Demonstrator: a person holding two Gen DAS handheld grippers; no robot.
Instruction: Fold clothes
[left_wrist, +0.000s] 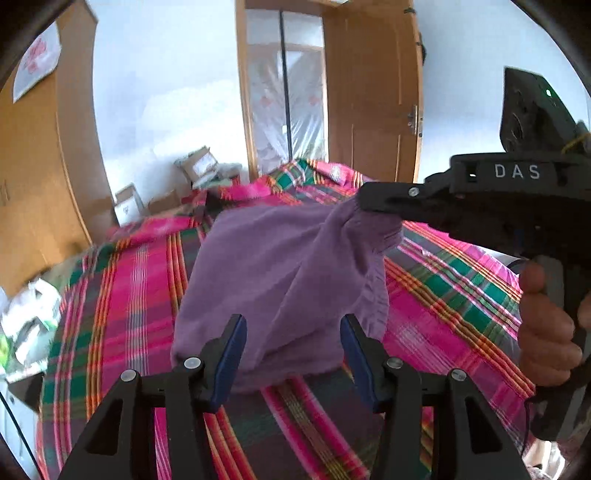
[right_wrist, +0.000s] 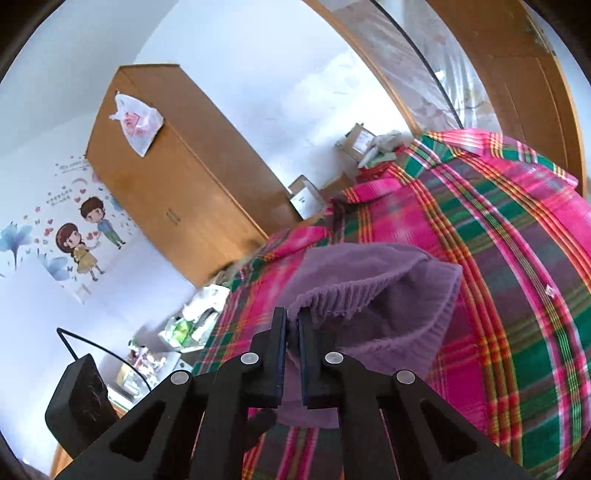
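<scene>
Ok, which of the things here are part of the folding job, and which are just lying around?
Part of the job:
purple sweater
right gripper, shut on its edge
left gripper, open
plaid bedcover underneath

Lying about:
cardboard boxes
plastic bag on the wardrobe

The garment (left_wrist: 280, 273) lies on the bed (left_wrist: 122, 288), one corner lifted off it in the right tool (left_wrist: 360, 201); the left tool (left_wrist: 293, 354) hangs just before the garment's near edge, apart from it; behind the bed's far-left corner sit boxes (left_wrist: 162, 192) against the wall; a wardrobe (left_wrist: 37, 177) stands left of the bed; a door (left_wrist: 373, 96) stands behind it.
</scene>
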